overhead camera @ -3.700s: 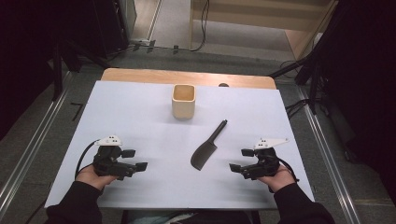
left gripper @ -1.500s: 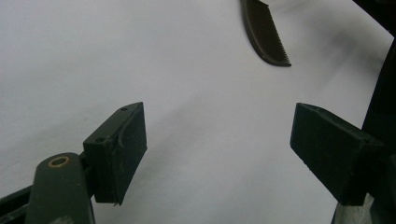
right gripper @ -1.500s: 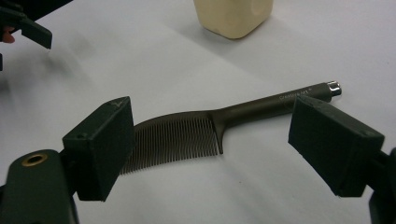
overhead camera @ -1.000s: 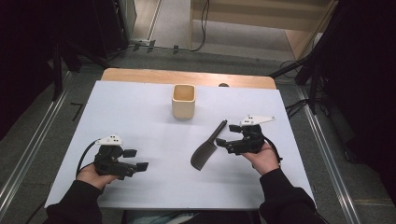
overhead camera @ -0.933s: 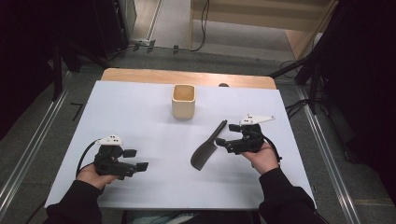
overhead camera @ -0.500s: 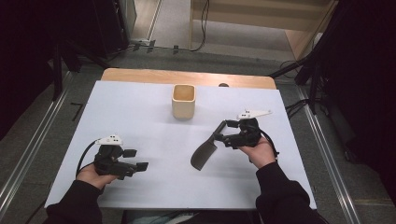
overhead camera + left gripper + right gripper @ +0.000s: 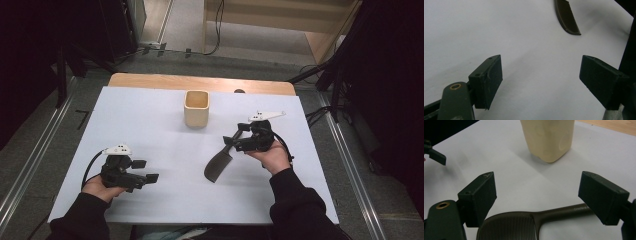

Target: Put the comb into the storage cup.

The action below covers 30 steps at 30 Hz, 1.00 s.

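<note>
"Creative" lettering on dark spatula (image 7: 536, 220) handle

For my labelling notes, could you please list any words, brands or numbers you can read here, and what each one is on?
"Creative": pale lettering on the handle of the dark spatula, seen in the right gripper view; it runs behind a jaw, so any remaining letters are hidden.
The cup shows no lettering that I can make out.

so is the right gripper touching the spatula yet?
Cannot tell. In the right gripper view the right gripper stands open with the spatula low between its jaws, the handle running under the right-hand one; neither a gap nor contact shows plainly there.
</note>
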Each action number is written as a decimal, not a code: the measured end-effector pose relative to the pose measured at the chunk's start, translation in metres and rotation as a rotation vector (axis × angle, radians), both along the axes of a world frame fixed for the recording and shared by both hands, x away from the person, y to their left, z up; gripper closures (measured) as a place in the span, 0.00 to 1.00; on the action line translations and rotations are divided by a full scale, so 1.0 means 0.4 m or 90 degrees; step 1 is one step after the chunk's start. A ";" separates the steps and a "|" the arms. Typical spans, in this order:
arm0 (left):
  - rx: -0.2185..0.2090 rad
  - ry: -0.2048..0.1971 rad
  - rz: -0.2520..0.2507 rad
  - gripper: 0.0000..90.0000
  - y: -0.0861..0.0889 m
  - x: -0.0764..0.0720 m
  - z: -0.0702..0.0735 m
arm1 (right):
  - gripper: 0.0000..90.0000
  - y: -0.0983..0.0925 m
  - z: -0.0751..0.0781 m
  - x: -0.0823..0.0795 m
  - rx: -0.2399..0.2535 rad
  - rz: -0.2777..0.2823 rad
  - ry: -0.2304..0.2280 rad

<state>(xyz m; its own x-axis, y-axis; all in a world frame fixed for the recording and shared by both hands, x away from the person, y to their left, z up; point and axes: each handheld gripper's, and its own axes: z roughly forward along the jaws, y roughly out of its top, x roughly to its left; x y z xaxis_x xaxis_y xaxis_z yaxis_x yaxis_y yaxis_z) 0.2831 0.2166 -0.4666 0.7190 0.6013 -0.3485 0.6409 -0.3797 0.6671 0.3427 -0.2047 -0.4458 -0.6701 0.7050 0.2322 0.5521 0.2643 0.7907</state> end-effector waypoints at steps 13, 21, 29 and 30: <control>0.001 -0.001 0.001 0.21 0.002 -0.001 0.000 | 0.20 0.005 -0.011 0.053 -0.012 -0.026 0.002; 0.003 0.000 0.003 0.21 0.004 0.001 -0.001 | 0.21 0.011 -0.020 0.091 -0.018 -0.040 0.006; 0.006 0.000 0.002 0.21 0.004 0.002 -0.001 | 0.24 0.011 -0.030 0.116 -0.023 -0.052 0.008; 0.006 -0.001 0.002 0.21 0.004 0.002 -0.001 | 0.25 0.011 -0.032 0.118 -0.024 -0.053 0.008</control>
